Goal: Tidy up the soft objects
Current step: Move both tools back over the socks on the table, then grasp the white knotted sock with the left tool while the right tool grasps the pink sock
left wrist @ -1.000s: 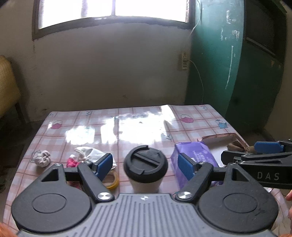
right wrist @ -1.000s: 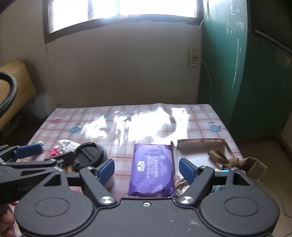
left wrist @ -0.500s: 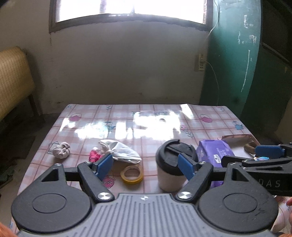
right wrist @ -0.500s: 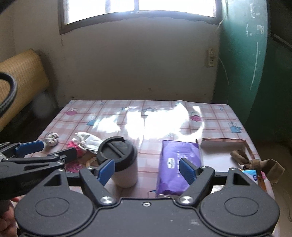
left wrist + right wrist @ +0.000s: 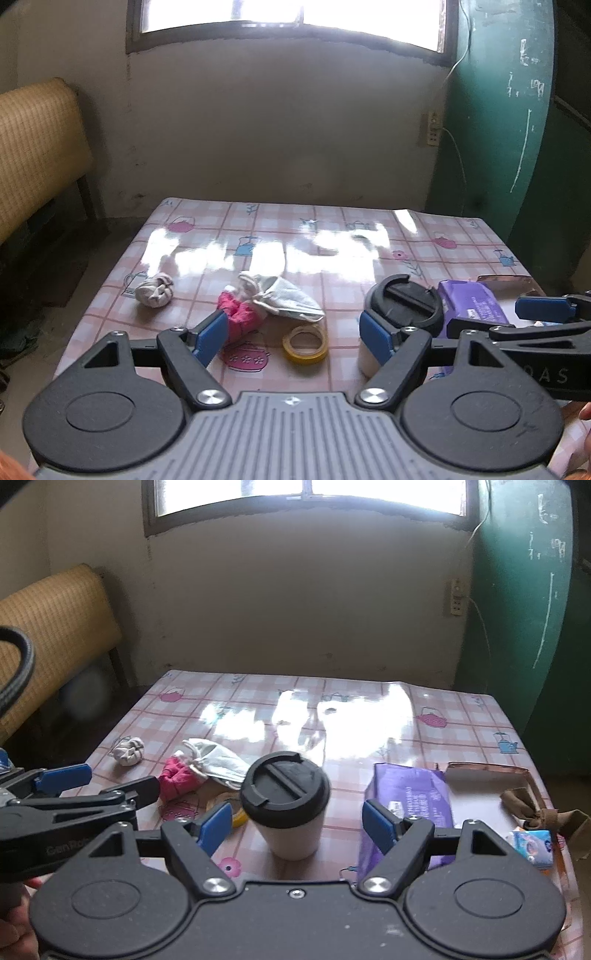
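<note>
Soft items lie on the left half of the checked tablecloth [image 5: 332, 229]: a grey balled sock [image 5: 154, 291], a pink cloth bundle [image 5: 238, 313] and a white cloth pouch [image 5: 284, 298] that touches it. My left gripper [image 5: 293, 334] is open above the near edge, with a yellow tape roll [image 5: 305, 343] seen between its blue pads and nothing held. My right gripper [image 5: 297, 825] is open too, framing a white cup with a black lid [image 5: 286, 801]. The sock [image 5: 128, 751], pink bundle [image 5: 177, 777] and pouch [image 5: 218, 758] sit to its left.
A purple wipes pack [image 5: 408, 801] lies right of the cup. Beside it a brown cardboard box [image 5: 484, 773] holds a brown cloth [image 5: 524, 803] and a small blue tissue packet [image 5: 532, 847]. A green door [image 5: 517, 110] stands at the right, a woven chair [image 5: 37, 147] at the left.
Both views have swung leftward across the table: the cup and purple pack slid right in frame, and the sock, pink bundle, pouch and tape came into fuller view. Both grippers stayed open.
</note>
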